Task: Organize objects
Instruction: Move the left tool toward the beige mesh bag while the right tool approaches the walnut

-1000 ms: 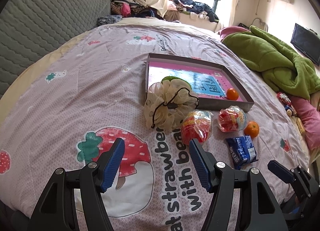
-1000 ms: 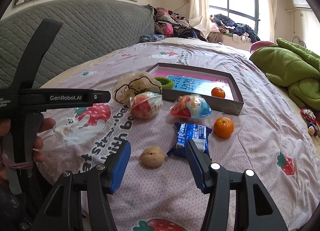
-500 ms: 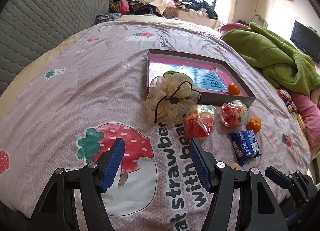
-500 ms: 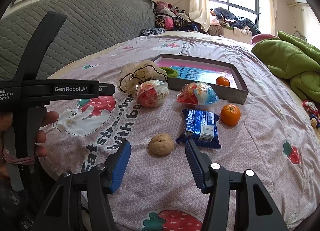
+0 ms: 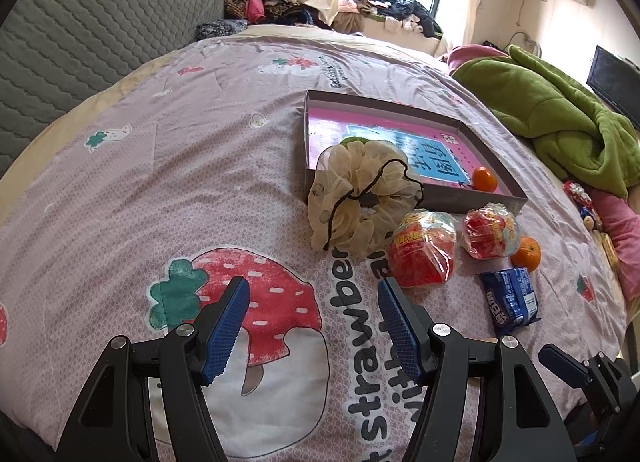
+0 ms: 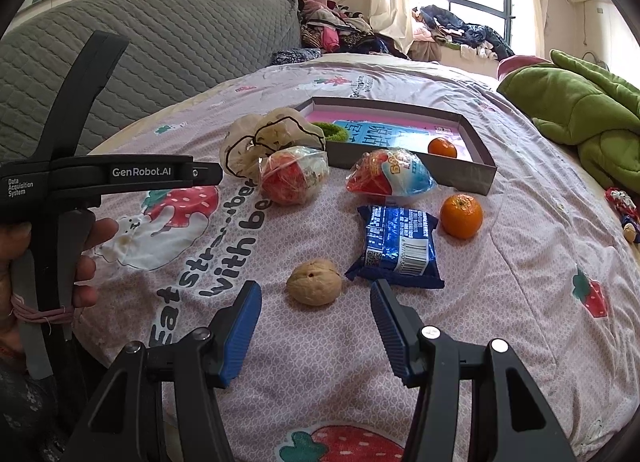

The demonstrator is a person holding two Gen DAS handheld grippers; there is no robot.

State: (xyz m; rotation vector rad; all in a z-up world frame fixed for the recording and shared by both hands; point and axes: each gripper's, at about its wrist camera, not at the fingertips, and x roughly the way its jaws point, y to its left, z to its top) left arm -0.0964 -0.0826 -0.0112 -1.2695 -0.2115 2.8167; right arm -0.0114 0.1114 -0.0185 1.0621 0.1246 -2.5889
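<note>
Two grippers with blue ribbed pads fill the bottom of their views, each held above a bed covered by a lilac quilt (image 6: 520,262) printed with strawberries and black lettering. The right gripper (image 6: 316,302) has its fingers moderately apart with nothing between them; just beyond the tips, at lower centre of the right view, lies a tan wrinkled walnut (image 6: 314,282). The left gripper (image 5: 314,302) stands wide and empty over the strawberry print, and in the right view its black body crosses the left edge, gripped by a person's hand (image 6: 86,258). Right of the walnut and almost touching it sits a blue foil snack packet (image 6: 398,248), with a loose orange mandarin (image 6: 461,215) just beside its upper right corner. Further up, mid-frame, two clear plastic-wrapped red snacks lie side by side: one with a red ball shape (image 6: 292,175) on the left, one with a blue and white wrapper (image 6: 390,178) on the right. Behind the left one rests a cream mesh bath pouf with a dark cord (image 6: 268,138), leaning against the near left corner of a shallow grey cardboard tray with a pink and blue lining (image 6: 460,172). Inside the tray are a second small mandarin (image 6: 442,148) near its right side and a green fuzzy ring (image 6: 330,131) at its left end. A crumpled green blanket (image 6: 580,110) occupies the upper right, and a grey quilted headboard (image 6: 180,42) the upper left.
</note>
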